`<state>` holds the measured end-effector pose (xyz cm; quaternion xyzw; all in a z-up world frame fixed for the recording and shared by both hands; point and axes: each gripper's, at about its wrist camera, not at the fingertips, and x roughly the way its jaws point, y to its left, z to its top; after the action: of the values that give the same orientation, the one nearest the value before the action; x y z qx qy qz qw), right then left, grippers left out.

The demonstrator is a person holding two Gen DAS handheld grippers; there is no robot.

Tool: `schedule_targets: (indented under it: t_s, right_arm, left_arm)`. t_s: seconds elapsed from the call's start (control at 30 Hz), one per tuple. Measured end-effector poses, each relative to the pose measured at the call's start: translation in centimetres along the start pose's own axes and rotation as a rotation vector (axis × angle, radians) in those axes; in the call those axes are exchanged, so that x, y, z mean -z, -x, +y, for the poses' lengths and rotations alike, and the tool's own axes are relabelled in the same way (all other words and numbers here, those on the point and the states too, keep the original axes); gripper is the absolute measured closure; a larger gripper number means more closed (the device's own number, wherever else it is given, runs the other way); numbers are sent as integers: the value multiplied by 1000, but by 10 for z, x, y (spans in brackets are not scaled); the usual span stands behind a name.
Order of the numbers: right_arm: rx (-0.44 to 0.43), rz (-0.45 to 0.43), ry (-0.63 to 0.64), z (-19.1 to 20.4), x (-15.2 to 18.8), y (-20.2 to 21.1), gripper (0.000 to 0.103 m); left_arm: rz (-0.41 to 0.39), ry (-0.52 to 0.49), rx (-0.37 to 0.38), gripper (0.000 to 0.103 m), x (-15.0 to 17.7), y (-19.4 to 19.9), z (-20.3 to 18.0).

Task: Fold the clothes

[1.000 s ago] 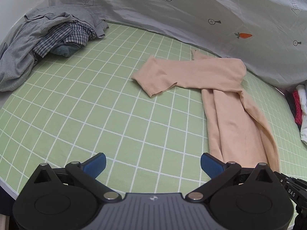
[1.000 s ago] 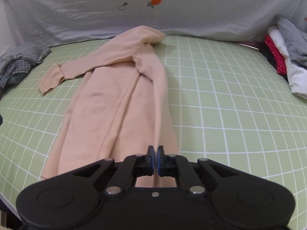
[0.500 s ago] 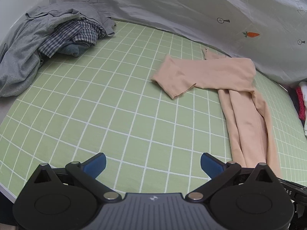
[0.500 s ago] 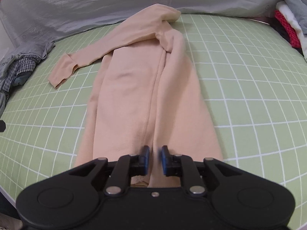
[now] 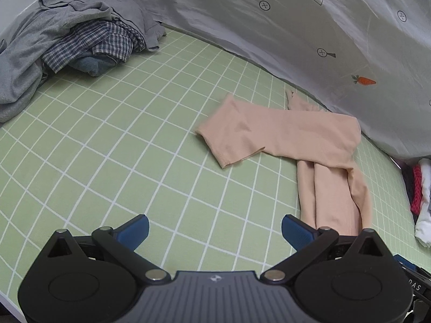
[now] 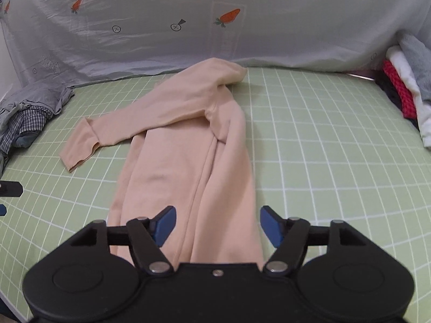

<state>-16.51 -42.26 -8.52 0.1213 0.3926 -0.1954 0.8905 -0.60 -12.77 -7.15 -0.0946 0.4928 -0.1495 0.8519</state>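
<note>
Soft peach garment (image 6: 188,156) — long, creased

The peach garment's (image 6: 188,161) near hem is hidden behind the right hand-held gripper (image 6: 218,223); the clothes pile (image 6: 406,94) at right is cut off.

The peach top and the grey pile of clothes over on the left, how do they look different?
The peach top lies spread out flat and long in the middle of the green grid mat; the grey pile is bunched in a heap at the mat's edge. The peach top is one plain garment; the grey pile holds several, including a checked one. Neither is in a gripper.
</note>
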Motion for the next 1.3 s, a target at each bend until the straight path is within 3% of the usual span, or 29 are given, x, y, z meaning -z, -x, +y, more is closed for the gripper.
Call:
schedule_targets:
  t_s: [0.23,0.37,0.5,0.6,0.73,0.8,0.87,1.2,1.3]
  right_arm:
    - [20,-37,56,-1,-44,-43,26]
    - [0,-39,104,5,-71,-76,38]
    - [-5,-9,129,12,-90,-106,52]
    - [-2,14,160,20,-96,-126,61]
    - [11,28,194,26,-101,-144,75]
    - [9,36,174,25,-105,-149,91]
    - [2,36,147,21,-110,-150,95]
    - [-148,-41,-71,9,-138,-120,99]
    - [-168,-5,-99,9,-136,-134,98]
  left_arm:
    - [-42,14,-85,0,-36,-31,0]
    - [-41,19,-92,1,-65,-59,-2]
    - [-21,-39,-118,3,-88,-86,-8]
    - [-16,-84,-95,12,-100,-103,-11]
    - [18,-96,-47,44,-110,-124,-16]
    - [32,-121,-43,57,-112,-132,-20]
    - [34,-152,-54,70,-111,-137,-24]
    - [14,-80,-10,74,-115,-140,-9]
    - [13,-66,-13,73,-115,-141,-7]
